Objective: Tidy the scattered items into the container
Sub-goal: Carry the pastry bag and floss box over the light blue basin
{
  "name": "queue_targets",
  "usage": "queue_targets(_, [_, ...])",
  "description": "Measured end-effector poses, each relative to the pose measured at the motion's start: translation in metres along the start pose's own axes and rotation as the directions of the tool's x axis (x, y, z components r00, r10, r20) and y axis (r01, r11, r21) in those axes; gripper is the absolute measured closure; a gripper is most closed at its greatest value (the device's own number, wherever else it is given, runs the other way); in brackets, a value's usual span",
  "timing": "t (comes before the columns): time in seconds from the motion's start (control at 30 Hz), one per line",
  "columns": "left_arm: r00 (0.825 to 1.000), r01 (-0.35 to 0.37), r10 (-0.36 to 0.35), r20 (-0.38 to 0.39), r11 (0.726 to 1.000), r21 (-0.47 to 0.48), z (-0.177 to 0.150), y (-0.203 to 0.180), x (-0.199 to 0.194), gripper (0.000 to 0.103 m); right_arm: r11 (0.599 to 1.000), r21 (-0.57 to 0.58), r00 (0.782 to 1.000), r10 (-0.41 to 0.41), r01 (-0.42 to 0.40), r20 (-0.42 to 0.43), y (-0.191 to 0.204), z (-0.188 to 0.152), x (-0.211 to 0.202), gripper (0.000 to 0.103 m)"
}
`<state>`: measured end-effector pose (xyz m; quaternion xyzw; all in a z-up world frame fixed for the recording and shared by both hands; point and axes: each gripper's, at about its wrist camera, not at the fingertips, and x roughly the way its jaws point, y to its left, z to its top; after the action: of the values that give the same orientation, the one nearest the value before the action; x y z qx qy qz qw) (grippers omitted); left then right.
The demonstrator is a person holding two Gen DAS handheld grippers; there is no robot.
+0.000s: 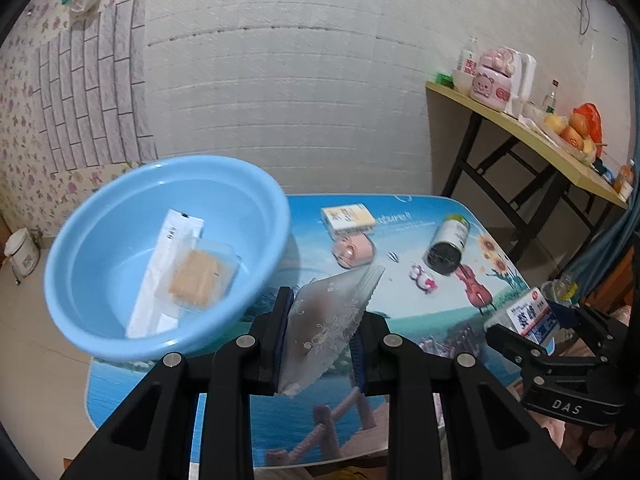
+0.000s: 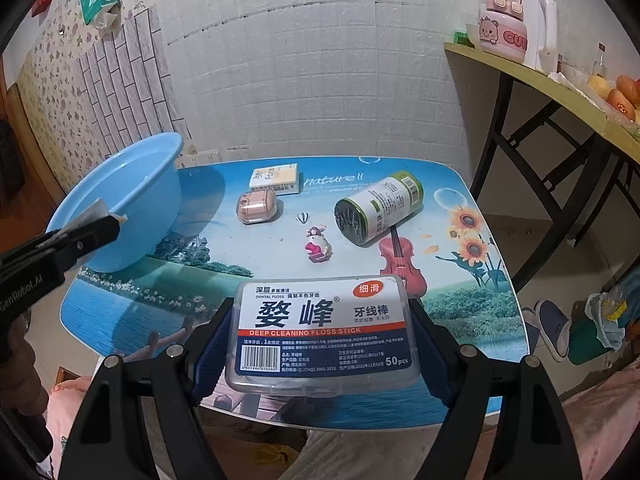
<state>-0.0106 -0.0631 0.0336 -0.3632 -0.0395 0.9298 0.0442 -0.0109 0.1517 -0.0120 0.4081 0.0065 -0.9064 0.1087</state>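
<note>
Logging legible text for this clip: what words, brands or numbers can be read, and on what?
"DEEP CLEANING FLOSS STICK", "DENTAL FLOSS", "50 pcs", "婺峰", "牙线棒", "细滑": floss box in the right gripper.
"nature": table.
"DAS": right gripper's body, seen from the left wrist.
"CU…", cut off: pink pot.
Too small or blurred: can, yellow box, sachet in the left gripper.

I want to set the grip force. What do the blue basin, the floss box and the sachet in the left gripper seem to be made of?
Blue basin: apparently moulded plastic, smooth with a soft sheen.
Floss box: clear hard plastic, seemingly, with a glossy printed label.
Sachet: probably thin silvery film, serrated edge, held in the left gripper.
</note>
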Motion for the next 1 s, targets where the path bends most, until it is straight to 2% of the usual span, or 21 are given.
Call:
queue_targets(0.37, [0.998, -0.057, 0.058, 0.024, 0.997, -0.055, 0.018, 0.036, -0.014, 0.079, 0.999, -0.033, 0.998, 0.038, -0.037, 0.045, 0.025, 0.018, -0.011, 0.021])
queue_targets(0.57, [0.995, -0.089, 0.092, 0.041, 0.993, -0.074, 0.028, 0.057, -0.019, 0.079, 0.994, -0.090, 0.994, 0.072, -0.065, 0.083, 0.055, 0.041, -0.015, 0.021])
queue_targets(0.7, [0.996, -0.087, 0.088, 0.018, 0.994, -0.068, 0.035, 0.068, -0.018, 0.079, 0.983, -0.149, 0.985, 0.121, -0.103, 0.120, 0.083, 0.065, -0.020, 0.021])
queue_targets(1.0, [0.993, -0.113, 0.114, 0.005, 0.990, -0.089, 0.052, 0.106, -0.013, 0.079, 0.963, -0.213, 0.973, 0.193, -0.164, 0.124, 0.128, 0.096, -0.018, 0.021])
